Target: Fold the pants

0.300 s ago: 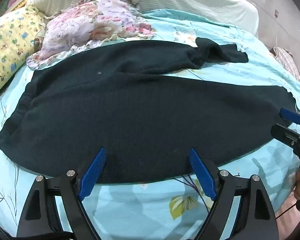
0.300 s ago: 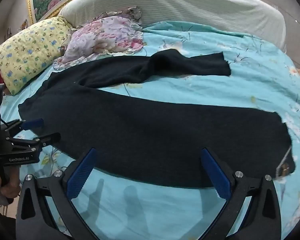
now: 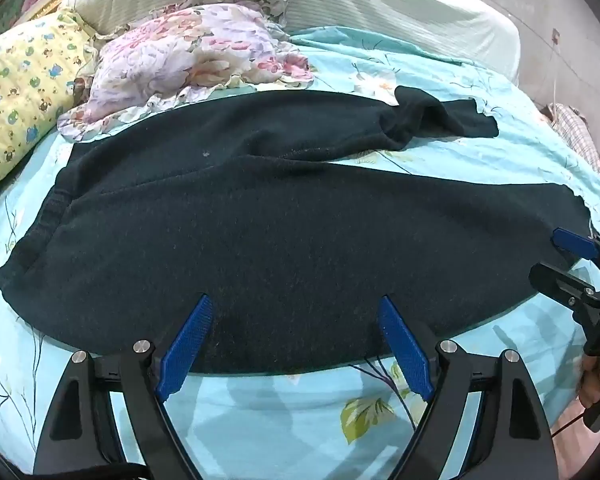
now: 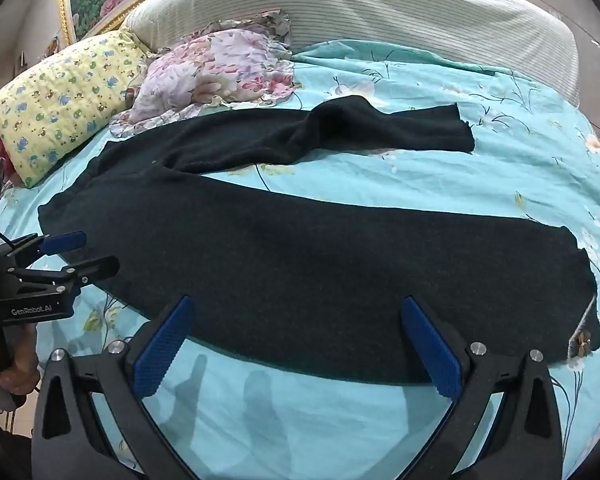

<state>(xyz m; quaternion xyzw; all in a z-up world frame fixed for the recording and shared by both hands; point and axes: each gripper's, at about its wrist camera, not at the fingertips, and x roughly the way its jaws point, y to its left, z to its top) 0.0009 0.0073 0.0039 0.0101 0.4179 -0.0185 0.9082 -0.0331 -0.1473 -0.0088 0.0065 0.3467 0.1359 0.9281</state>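
Observation:
Dark pants [image 3: 284, 236] lie spread flat on the turquoise floral bedsheet [image 3: 284, 412], waistband to the left, two legs running right. The far leg is bunched near its cuff [image 3: 428, 120]. In the right wrist view the pants [image 4: 320, 264] show a small tag at the near cuff [image 4: 580, 344]. My left gripper [image 3: 296, 312] is open, its tips over the near edge of the pants. My right gripper [image 4: 296, 312] is open over the near leg's edge. Each gripper shows in the other's view: right gripper [image 3: 572, 264], left gripper [image 4: 76, 252], both open.
A floral pillow [image 3: 196, 60] and a yellow patterned pillow [image 3: 16, 92] lie at the head of the bed by the white striped headboard [image 3: 380, 12]. A checked cloth [image 3: 572, 132] lies at the far right edge. The bed edge is just below my grippers.
Both grippers have moved slightly forward toward the near edge of the pants. The pants have not moved.

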